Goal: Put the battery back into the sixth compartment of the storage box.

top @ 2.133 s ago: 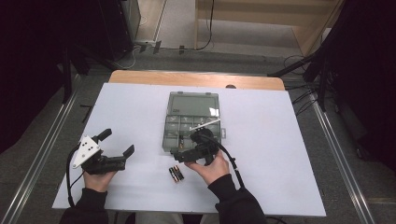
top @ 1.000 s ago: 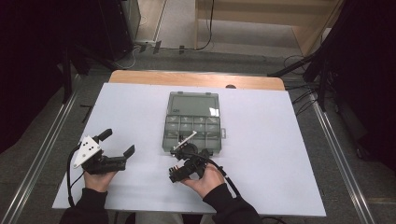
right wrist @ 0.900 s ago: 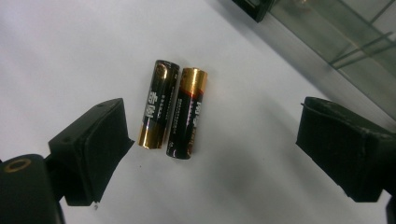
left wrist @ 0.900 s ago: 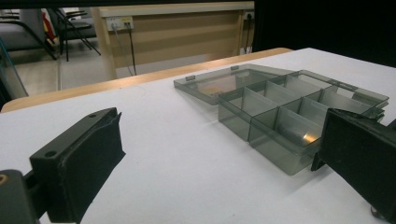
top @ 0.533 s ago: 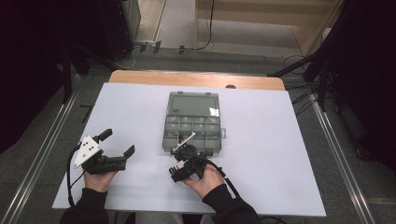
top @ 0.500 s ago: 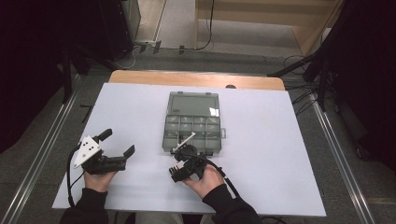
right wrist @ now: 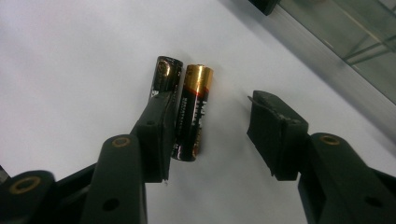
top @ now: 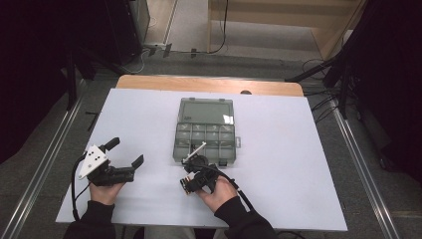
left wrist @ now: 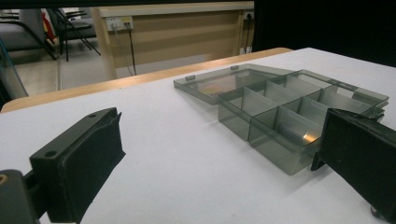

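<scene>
- two batteries (right wrist: 183, 109) lie side by side, touching, on the white counter (top: 298, 149), right under the right tool (right wrist: 212, 128).
- one battery sits between that tool's jaws, hard against the left jaw; the other lies mostly behind that same jaw, outside the gap.
- the right tool's jaws have just been closing and stand about half apart; the right jaw is clear of the battery, so nothing is gripped yet.
- step in hand, as i judge it: picking up one battery.
- next move calls for closing fully on the inner battery alone, without nudging its neighbour, then lifting.
- just beyond the tool stands the open compartment box (top: 205, 141), a likely place for the battery.
- the left tool (top: 119, 159) rests well off to the side, jaws wide, holding nothing.
</scene>
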### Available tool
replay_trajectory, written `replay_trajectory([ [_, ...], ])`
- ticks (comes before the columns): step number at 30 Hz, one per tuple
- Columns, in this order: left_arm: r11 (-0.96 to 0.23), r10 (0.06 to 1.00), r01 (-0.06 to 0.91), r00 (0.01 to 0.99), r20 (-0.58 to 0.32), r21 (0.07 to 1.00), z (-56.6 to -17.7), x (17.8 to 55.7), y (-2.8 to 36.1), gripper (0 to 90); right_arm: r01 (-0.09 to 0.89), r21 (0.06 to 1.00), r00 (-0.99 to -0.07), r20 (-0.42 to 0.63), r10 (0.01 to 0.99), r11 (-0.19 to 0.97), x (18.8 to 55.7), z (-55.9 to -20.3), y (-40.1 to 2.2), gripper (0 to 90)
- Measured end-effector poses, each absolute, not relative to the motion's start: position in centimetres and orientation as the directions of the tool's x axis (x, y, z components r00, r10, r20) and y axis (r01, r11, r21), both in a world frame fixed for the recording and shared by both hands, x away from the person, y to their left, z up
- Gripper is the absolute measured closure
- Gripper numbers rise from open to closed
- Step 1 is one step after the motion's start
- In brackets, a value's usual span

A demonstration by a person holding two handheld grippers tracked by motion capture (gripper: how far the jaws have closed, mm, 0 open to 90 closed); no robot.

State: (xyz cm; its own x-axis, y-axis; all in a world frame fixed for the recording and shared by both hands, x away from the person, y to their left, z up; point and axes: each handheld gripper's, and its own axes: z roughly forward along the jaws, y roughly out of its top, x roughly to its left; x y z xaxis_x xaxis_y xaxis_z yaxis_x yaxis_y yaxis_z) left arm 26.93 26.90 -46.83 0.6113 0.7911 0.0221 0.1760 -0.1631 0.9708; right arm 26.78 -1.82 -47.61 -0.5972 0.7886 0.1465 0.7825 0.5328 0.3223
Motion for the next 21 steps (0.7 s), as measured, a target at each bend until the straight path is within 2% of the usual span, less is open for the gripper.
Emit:
replay_trajectory([
  [5, -0.164, 0.791, 0.176, 0.612, 0.022, 0.971, -46.84, 26.95, 26.92, 0.0, 0.791, 0.304, -0.591, 0.159, 0.791, 0.531, 26.85, -47.73, -1.75, 63.5],
  [13, -0.168, 0.787, 0.179, 0.616, 0.023, 0.969, -46.87, 26.93, 26.83, 0.0, 0.787, 0.297, -0.601, 0.17, 0.781, 0.541, 26.78, -47.71, -1.73, 75.8],
  [21, -0.171, 0.786, 0.182, 0.618, 0.022, 0.968, -46.95, 27.0, 26.76, 0.0, 0.789, 0.29, -0.601, 0.185, 0.777, 0.541, 26.94, -47.65, -1.94, 77.0],
])
